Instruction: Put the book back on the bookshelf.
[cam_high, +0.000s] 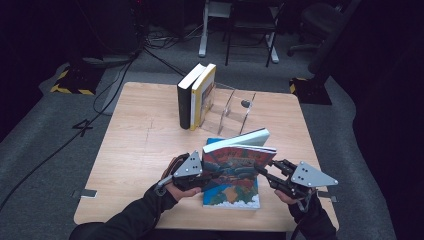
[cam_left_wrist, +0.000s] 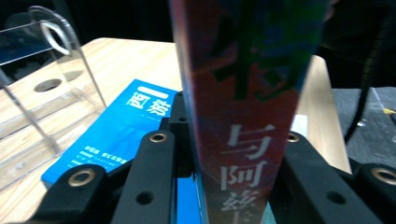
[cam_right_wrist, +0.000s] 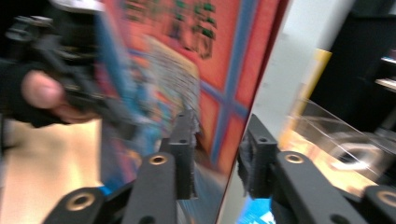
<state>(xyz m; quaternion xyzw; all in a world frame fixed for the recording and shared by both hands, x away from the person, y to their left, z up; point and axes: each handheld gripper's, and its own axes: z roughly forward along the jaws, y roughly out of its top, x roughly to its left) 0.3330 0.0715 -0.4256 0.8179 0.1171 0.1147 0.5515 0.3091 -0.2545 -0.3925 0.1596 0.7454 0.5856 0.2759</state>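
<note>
Behind the left-gripped, right-straddled colourful book (cam_high: 239, 161) stand two upright books (cam_high: 196, 96) and clear rack (cam_high: 231, 112).

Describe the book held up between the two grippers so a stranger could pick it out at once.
On the wooden table, look at the near edge, in front of the clear acrylic stand. The colourful book is lifted above the blue book; unlike that flat one, it has a red illustrated cover.

The raised book (cam_high: 239, 162) has a red cover with blue bands, busy multicoloured artwork and pale lettering down its spine. Under it, near the tabletop's (cam_high: 140, 150) front edge, lies a bright blue book (cam_high: 235, 199) with white lettering. The tabletop is light wood grain. Toward its back edge stand a black book (cam_high: 185, 97), a yellow-and-white book (cam_high: 202, 92) and a clear rack (cam_high: 231, 114).
</note>
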